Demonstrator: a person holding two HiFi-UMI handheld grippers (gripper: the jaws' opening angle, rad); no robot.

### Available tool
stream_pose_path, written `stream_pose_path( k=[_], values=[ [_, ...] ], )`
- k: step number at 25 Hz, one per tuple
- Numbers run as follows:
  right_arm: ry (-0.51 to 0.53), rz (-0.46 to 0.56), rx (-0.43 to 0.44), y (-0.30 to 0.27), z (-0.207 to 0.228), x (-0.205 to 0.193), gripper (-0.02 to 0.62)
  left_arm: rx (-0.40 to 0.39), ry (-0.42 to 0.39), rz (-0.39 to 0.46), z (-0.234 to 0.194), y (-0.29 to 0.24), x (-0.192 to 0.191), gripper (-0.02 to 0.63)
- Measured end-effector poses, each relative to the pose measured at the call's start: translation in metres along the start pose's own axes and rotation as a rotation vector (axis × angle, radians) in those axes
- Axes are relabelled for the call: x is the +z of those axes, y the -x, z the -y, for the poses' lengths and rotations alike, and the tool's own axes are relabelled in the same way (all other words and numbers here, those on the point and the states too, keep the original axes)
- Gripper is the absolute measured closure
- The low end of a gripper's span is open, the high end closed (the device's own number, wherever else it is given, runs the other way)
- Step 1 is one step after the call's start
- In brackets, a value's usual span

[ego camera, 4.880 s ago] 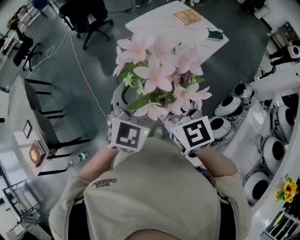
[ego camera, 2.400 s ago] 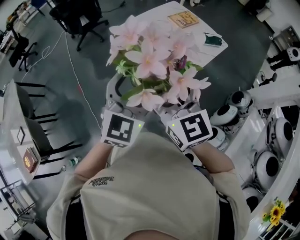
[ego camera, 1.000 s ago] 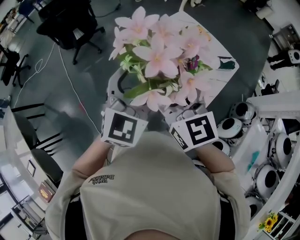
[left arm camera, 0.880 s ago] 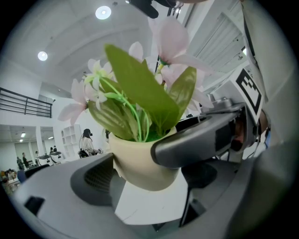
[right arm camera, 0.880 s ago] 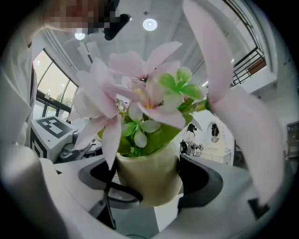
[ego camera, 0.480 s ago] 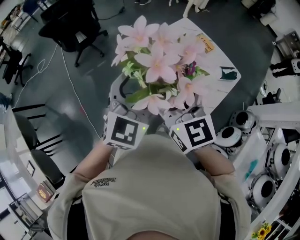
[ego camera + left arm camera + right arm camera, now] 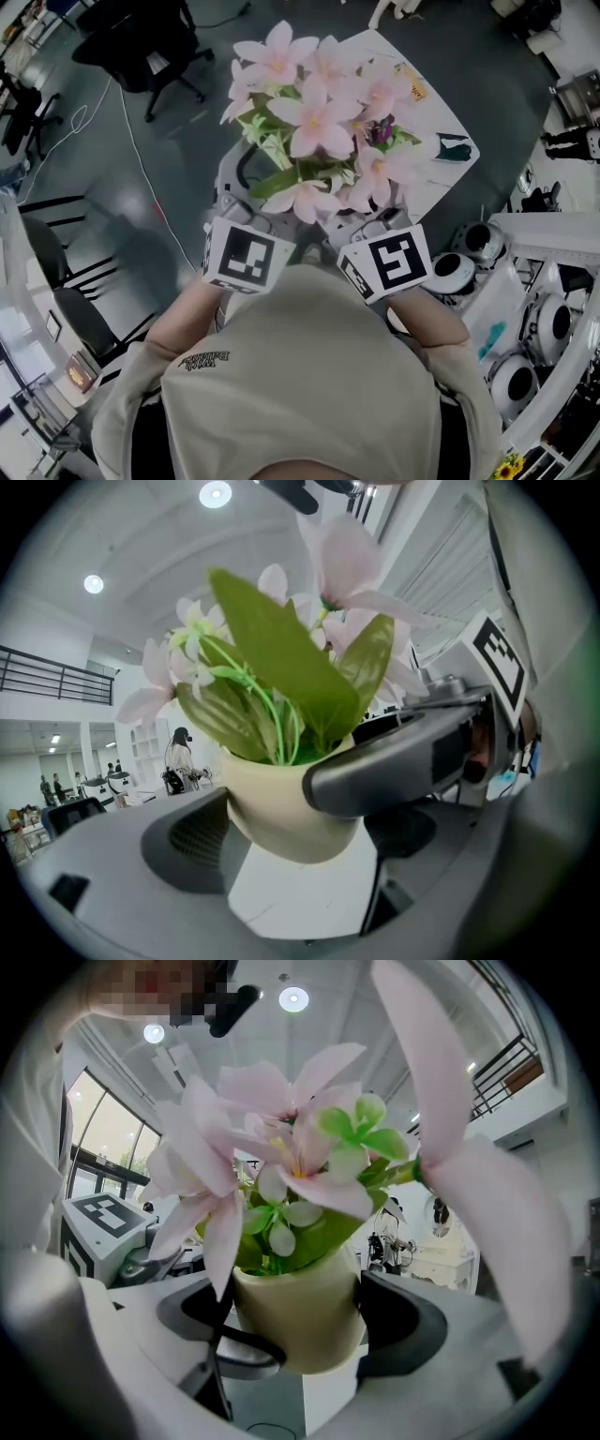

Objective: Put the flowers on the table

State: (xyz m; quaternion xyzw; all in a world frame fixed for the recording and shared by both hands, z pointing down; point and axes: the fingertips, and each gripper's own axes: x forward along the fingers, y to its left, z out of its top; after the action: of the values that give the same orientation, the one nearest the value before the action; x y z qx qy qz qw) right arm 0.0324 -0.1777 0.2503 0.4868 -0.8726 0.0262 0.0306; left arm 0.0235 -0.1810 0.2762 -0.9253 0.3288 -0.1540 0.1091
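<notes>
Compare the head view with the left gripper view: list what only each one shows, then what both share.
Head view only: the white table beyond the bouquet, a black office chair on the floor, and the person's shirt.
Left gripper view only: the cream pot that holds the stems, clamped in the left gripper, and the ceiling lights overhead.
Both: the pink flowers and their green leaves.
</notes>
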Motion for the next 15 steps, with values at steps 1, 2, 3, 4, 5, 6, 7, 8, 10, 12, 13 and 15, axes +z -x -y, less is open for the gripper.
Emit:
stream_pose_path(
  k=[1,2,3,4,5,6,7,8,10,12,13,15],
  values=[
    [-0.001,-0.001,0.002,-0.001,0.002,-0.001,0.161,0.001,0.003,-0.001,0.000,-0.002,0.000,0.150],
    [-0.002,-0.001,0.003,-0.001,0.004,-0.001,0.161,0.003,0.006,-0.001,0.000,-0.004,0.000,0.150],
    [-0.003,0.000,0.006,-0.002,0.006,-0.001,0.161,0.005,0.008,-0.002,-0.001,-0.006,0.000,0.150],
    [-0.004,0.001,0.008,-0.003,0.007,-0.002,0.161,0.008,0.010,-0.003,-0.001,-0.008,0.000,0.150],
    [-0.005,0.001,0.011,-0.003,0.009,-0.002,0.161,0.010,0.010,-0.006,-0.001,-0.009,-0.001,0.150],
    [-0.006,0.000,0.014,-0.004,0.011,-0.003,0.161,0.011,0.010,-0.009,-0.002,-0.011,-0.002,0.150],
    [-0.007,-0.002,0.016,-0.006,0.013,-0.004,0.161,0.013,0.009,-0.012,-0.002,-0.014,-0.003,0.150],
    [-0.007,-0.003,0.020,-0.008,0.015,-0.005,0.161,0.016,0.008,-0.014,-0.004,-0.016,-0.004,0.150],
    [-0.005,0.002,0.027,-0.013,0.018,-0.003,0.161,0.028,0.018,-0.017,-0.009,-0.020,-0.003,0.150],
    [0.002,0.017,0.034,-0.021,0.022,0.003,0.161,0.051,0.031,-0.018,-0.019,-0.023,0.000,0.150],
    [0.007,0.026,0.037,-0.025,0.024,0.007,0.161,0.060,0.030,-0.017,-0.024,-0.025,0.002,0.150],
    [0.017,0.042,0.043,-0.037,0.030,0.012,0.161,0.074,0.018,-0.010,-0.037,-0.032,0.004,0.150]
  ],
)
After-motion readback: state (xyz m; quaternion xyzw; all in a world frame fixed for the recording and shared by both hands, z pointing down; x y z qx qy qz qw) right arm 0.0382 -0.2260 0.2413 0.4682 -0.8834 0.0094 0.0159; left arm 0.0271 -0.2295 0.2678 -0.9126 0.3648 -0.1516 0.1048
